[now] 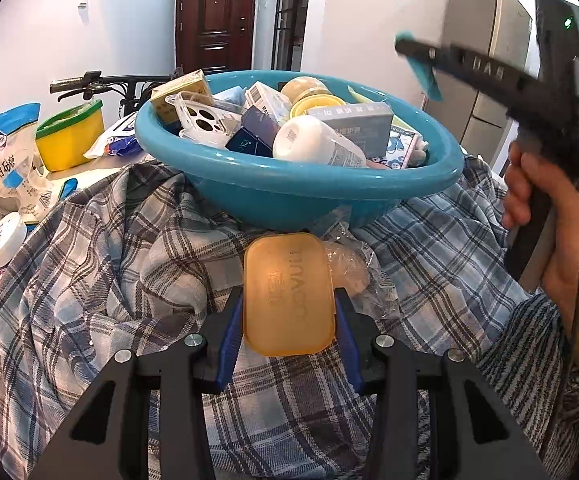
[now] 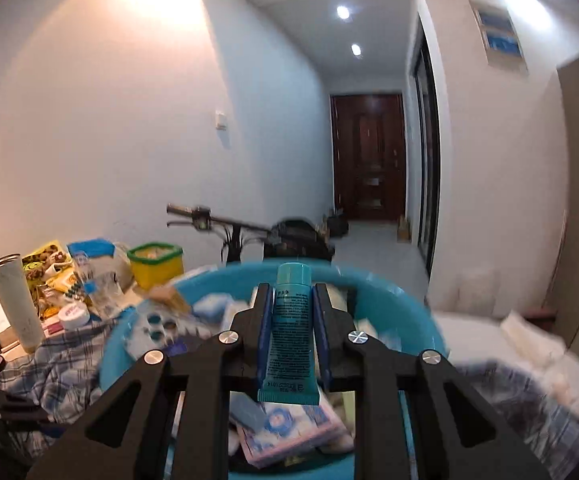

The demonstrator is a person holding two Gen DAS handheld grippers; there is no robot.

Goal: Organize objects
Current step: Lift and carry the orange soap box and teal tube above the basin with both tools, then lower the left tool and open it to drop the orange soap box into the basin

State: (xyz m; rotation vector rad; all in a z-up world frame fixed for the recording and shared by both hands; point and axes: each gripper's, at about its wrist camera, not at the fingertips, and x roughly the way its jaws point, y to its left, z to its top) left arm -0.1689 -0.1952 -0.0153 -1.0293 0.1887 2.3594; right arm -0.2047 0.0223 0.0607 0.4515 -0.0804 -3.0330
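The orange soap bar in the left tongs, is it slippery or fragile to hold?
The orange soap bar looks smooth and glossy, so it may slip. It seems solid, probably not fragile. Held only at its near end by the left tongs, it might pivot.

Left wrist view: we look down along the left tongs (image 1: 288,312), close over a plaid cloth (image 1: 101,264), toward the blue basin (image 1: 289,184) just ahead; beyond it stands a dark door (image 1: 215,20). Right wrist view: we sit nearer level, right above that basin (image 2: 401,300), facing down the hallway. Both views share the basin, the door (image 2: 367,156), a yellow tub (image 1: 69,136) (image 2: 155,264) and handlebars (image 1: 101,82) (image 2: 209,220).
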